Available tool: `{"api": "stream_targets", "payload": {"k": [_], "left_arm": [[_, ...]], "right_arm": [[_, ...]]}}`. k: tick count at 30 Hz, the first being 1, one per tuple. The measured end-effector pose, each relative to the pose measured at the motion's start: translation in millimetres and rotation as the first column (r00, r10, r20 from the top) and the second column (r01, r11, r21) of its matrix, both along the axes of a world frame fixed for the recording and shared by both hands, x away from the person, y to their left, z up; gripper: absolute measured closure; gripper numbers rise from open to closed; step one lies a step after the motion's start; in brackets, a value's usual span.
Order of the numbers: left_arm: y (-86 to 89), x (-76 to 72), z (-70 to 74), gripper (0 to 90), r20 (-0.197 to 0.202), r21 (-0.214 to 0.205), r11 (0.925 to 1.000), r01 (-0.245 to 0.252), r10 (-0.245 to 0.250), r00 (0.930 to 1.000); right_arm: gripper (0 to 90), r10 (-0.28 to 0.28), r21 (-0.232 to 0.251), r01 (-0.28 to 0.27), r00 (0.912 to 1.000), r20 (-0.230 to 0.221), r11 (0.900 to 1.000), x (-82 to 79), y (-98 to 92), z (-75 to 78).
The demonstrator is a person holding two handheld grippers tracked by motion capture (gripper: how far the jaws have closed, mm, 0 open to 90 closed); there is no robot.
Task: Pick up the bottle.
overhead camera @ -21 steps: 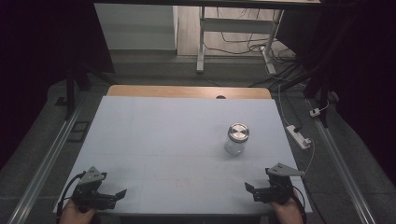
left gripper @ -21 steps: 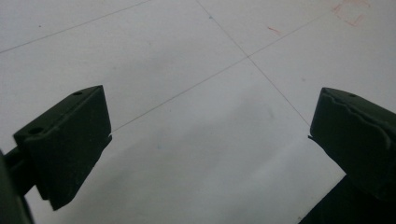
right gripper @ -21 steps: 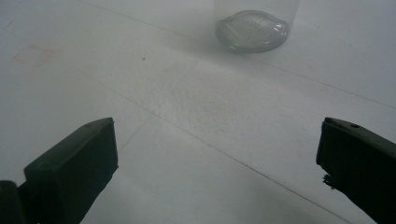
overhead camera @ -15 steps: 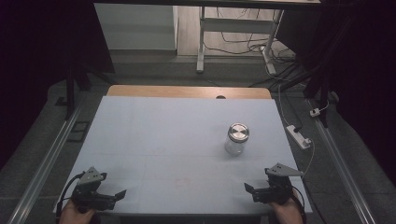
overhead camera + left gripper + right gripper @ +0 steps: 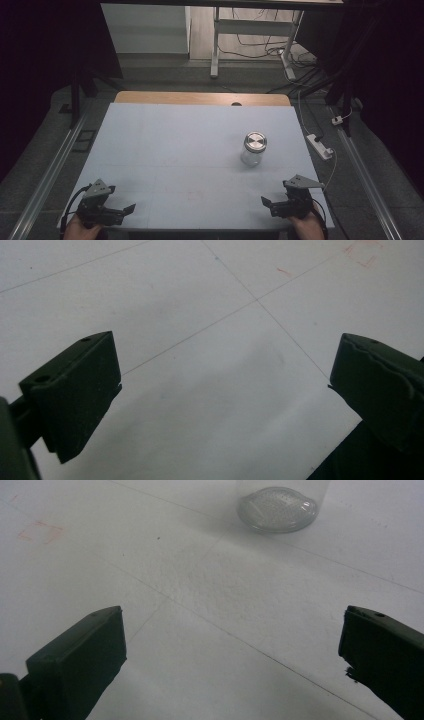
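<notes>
Two grippers sit at the near edge of the table [image 5: 150, 130], one toward each near corner, and both have their jaws spread wide with nothing between them. Starting at the near left corner, the left gripper [image 5: 127, 208] is held by a hand [image 5: 80, 230] that comes in over the table's near edge; it lies low over the pale surface, its jaws pointing toward the right along that edge. In the left gripper view, the left gripper [image 5: 225, 390] shows its two black jaws far apart, with bare table top crossed by thin lines between them and a faint red mark [image 5: 362, 252] farther off. Moving right, the middle of the table is bare apart from those thin lines. Right of centre, about midway between the near and far edges, stands the glass jar [image 5: 253, 148], upright, with its metal lid [image 5: 255, 141] on; it is well apart from both grippers and nearer the right one. At the near right corner, the right gripper [image 5: 266, 204] is held by the other hand [image 5: 305, 227], its jaws pointing left along the near edge. In the right gripper view, the right gripper [image 5: 232, 640] again shows jaws wide apart over bare table, with the base of the glass jar [image 5: 277, 507] standing beyond them, untouched.
</notes>
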State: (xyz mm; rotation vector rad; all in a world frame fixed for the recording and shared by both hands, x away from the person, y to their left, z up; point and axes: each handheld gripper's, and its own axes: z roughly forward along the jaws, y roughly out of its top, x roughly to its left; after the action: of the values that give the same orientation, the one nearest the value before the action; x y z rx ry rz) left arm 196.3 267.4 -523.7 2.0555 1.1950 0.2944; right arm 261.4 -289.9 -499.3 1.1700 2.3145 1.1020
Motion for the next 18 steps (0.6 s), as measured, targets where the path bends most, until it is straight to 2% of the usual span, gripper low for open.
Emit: {"api": "stream_targets", "payload": {"k": [13, 18], "left_arm": [[0.7, 0.2, 0.0, 1.3, -0.002, -0.008, 1.0000, 0.005, -0.005, 1.0000], [0.8, 0.2, 0.0, 1.3, -0.002, -0.009, 0.9999, 0.008, -0.008, 1.0000]], "right_arm": [[0.0, 0.002, 0.009, -0.002, 0.9995, 0.033, 1.0000, -2.3, 0.1, 2.9], [0.0, 0.009, 0.026, -0.011, 0.9978, 0.066, 0.9996, -2.3, 1.6, 9.2]]}}
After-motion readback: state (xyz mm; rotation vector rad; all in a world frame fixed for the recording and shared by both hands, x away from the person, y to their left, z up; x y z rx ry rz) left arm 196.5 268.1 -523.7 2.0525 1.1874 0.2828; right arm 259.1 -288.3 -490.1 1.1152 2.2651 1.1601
